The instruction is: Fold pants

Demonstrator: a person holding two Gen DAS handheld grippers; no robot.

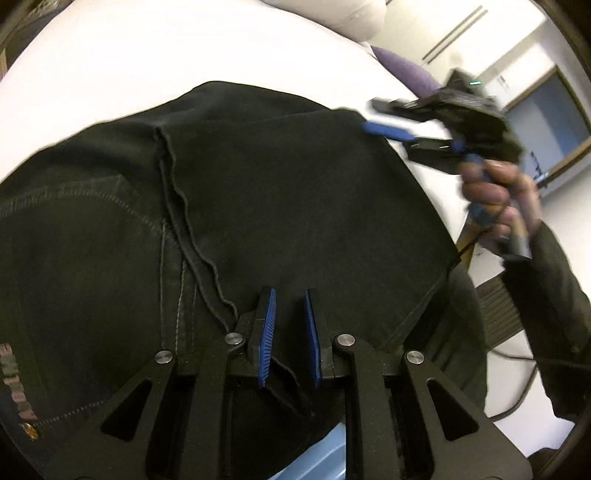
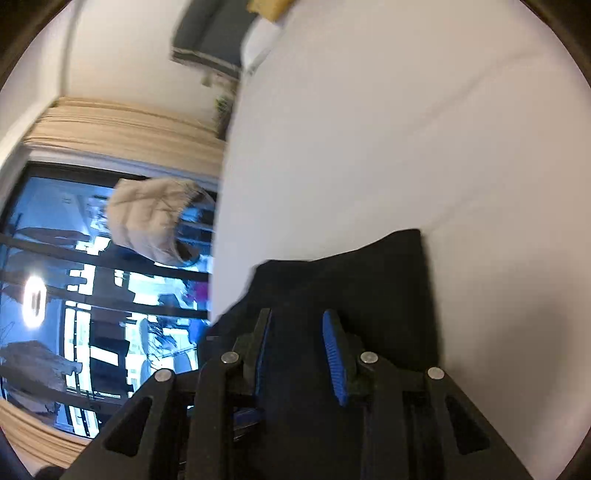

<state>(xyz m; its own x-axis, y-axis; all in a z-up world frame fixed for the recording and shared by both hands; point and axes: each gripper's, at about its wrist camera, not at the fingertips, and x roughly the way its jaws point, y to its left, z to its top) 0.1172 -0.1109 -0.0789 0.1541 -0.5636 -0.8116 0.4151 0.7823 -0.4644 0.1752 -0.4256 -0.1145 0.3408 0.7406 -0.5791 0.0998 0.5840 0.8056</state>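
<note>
Black pants (image 1: 258, 192) lie folded on a white bed (image 1: 147, 55), a leg layer laid over the seat with its pocket stitching at the left. My left gripper (image 1: 290, 295) hovers over the near part of the pants with its blue pads apart and nothing between them. My right gripper (image 1: 373, 118) shows in the left wrist view at the pants' far right corner, blurred, jaws apart. In the right wrist view the right gripper (image 2: 299, 317) is open above a black edge of the pants (image 2: 351, 280).
White bed surface (image 2: 406, 129) fills the right of the right wrist view. A purple pillow (image 1: 406, 70) and a white pillow (image 1: 351, 14) lie at the bed's far side. A large dark window (image 2: 92, 295) with beige curtains stands beyond the bed edge.
</note>
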